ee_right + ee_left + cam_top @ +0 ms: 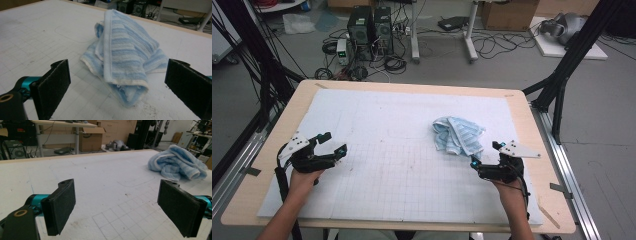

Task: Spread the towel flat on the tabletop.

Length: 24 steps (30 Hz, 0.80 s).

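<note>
A crumpled blue-and-white striped towel (458, 135) lies in a heap on the right half of the white gridded mat (402, 130). My right gripper (484, 155) is open just in front of it, jaws wide apart and empty, with the towel (125, 57) close ahead between them. My left gripper (334, 144) rests open near the mat's left edge, far from the towel (177, 163), which lies off to its upper right. Nothing sits between its pads (60, 207).
The mat covers a wooden table (287, 115) with black frame posts at both sides. Beyond the far edge the floor holds computer towers (371, 30), cables, a desk's legs and cardboard boxes (507, 15).
</note>
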Available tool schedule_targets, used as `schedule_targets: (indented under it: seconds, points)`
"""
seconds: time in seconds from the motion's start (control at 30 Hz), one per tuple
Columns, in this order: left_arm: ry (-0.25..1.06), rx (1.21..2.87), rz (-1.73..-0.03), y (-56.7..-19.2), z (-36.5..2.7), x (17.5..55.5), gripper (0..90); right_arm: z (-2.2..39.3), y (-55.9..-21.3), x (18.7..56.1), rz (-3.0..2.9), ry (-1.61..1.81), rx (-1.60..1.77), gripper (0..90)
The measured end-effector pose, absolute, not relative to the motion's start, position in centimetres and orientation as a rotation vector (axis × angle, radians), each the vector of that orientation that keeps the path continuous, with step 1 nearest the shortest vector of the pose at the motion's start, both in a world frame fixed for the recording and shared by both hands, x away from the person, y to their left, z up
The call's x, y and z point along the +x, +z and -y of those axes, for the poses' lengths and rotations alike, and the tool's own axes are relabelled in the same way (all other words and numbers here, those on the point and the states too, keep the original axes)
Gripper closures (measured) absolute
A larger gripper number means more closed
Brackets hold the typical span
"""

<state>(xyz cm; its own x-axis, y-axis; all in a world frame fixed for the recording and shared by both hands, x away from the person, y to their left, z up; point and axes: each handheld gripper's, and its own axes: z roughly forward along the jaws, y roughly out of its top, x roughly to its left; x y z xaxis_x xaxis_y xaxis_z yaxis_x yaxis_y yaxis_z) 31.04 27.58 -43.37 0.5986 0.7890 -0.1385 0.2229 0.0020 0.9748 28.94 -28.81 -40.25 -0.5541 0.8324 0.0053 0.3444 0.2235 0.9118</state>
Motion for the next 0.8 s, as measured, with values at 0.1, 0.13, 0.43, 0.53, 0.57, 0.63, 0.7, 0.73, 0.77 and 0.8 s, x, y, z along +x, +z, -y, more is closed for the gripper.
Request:
schedule_targets:
  seconds: [0.1, 0.13, 0.43, 0.53, 0.57, 0.63, 0.7, 0.73, 0.77, 0.8]
  points:
    - [0.545, 1.553, -0.880, -43.4, -27.5, 31.0, 15.5, 28.1, -39.9, 29.1, -2.021, 1.301, 1.050, 5.2]
    - [0.544, 1.551, -0.878, -43.4, -27.5, 31.0, 15.5, 28.0, -39.8, 29.2, -2.027, 1.304, 1.050, 5.2]
    - [0.530, 1.552, -0.887, -43.6, -27.4, 31.1, 15.6, 26.8, -39.8, 30.8, -2.055, 1.222, 1.046, 5.2]
    - [0.530, 1.555, -0.893, -43.7, -27.5, 31.1, 15.6, 25.6, -40.0, 33.1, -2.089, 1.161, 1.056, 5.9]
    - [0.530, 1.555, -0.894, -43.7, -27.5, 31.1, 15.6, 25.6, -40.0, 33.1, -2.089, 1.161, 1.056, 6.1]
    - [0.528, 1.557, -0.897, -43.8, -27.5, 31.1, 15.7, 24.9, -40.3, 34.3, -2.122, 1.117, 1.054, 6.1]
    - [0.521, 1.558, -0.900, -43.8, -27.6, 31.1, 15.9, 24.1, -40.7, 35.8, -2.144, 1.072, 1.075, 6.2]
    - [0.522, 1.557, -0.901, -43.9, -27.6, 31.2, 15.9, 24.1, -40.7, 35.8, -2.144, 1.072, 1.075, 6.2]
    - [0.522, 1.558, -0.901, -43.9, -27.6, 31.2, 16.0, 23.8, -40.7, 36.2, -2.144, 1.055, 1.080, 6.3]
    - [0.522, 1.558, -0.901, -43.9, -27.6, 31.2, 16.0, 23.5, -40.7, 36.8, -2.140, 1.030, 1.087, 6.4]
